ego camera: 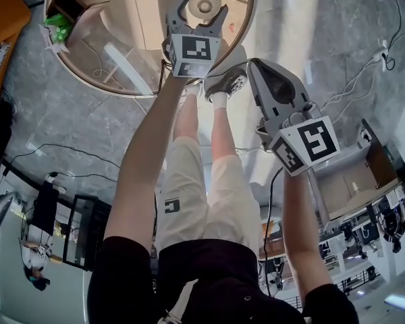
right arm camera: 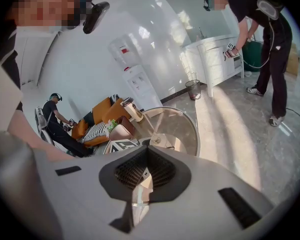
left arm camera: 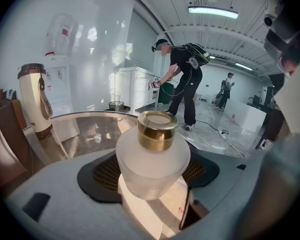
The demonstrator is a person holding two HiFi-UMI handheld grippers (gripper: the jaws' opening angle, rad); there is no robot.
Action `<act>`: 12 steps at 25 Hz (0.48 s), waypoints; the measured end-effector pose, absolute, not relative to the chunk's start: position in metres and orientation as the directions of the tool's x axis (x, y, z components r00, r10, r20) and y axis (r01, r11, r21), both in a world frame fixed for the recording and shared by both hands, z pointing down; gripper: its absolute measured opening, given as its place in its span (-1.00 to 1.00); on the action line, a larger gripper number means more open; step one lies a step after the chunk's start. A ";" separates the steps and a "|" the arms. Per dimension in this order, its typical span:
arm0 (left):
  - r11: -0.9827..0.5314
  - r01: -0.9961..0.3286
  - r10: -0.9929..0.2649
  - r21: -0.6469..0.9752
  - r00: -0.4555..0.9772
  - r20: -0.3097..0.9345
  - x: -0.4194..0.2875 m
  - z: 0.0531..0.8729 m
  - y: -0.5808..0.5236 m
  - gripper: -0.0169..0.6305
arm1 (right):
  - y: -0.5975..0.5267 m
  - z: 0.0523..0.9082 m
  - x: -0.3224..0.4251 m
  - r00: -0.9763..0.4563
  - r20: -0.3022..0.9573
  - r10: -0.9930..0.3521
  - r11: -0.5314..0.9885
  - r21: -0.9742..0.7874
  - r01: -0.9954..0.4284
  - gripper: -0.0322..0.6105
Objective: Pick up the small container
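Fingers of the left gripper (ego camera: pixel 204 2) stand apart around the small container (left arm camera: pixel 152 159), over the round glass counter (ego camera: pixel 88 79). The right gripper's (right arm camera: pixel 146 154) fingers are closed, empty.

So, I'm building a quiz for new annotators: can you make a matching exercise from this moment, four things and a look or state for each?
Things:
1. small container
2. left tool
3. right tool
4. round table

Descriptions:
A. shut, holding nothing
B. glass-topped, with the container on it
C. frosted body, gold collar
D. open, one jaw on either side of the container

Pairs: 1-C, 2-D, 3-A, 4-B
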State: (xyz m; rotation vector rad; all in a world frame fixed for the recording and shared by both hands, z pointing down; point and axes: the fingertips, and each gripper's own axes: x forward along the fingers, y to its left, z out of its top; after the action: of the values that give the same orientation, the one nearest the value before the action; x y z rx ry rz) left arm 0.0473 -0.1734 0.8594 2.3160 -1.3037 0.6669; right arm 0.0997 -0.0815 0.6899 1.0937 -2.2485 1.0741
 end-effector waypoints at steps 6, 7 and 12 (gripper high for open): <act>-0.482 -0.869 -0.669 0.111 0.447 0.595 0.045 0.859 -0.173 0.14 | -0.079 0.690 0.101 -0.596 0.650 -0.471 0.388 -0.455 -0.802 -0.89; -0.480 -0.870 -0.669 0.114 0.447 0.594 0.044 0.858 -0.173 0.14 | -0.079 0.690 0.101 -0.596 0.651 -0.470 0.388 -0.454 -0.802 -0.89; -0.492 -0.862 -0.665 0.123 0.463 0.586 0.047 0.844 -0.170 0.13 | -0.079 0.683 0.105 -0.591 0.654 -0.472 0.387 -0.448 -0.806 -0.89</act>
State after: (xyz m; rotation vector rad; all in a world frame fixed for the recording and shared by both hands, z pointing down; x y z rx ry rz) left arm 0.0466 -0.1699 0.8438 2.3128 -1.2811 0.6647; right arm 0.1055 -0.0794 0.6830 1.1002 -2.2284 1.0685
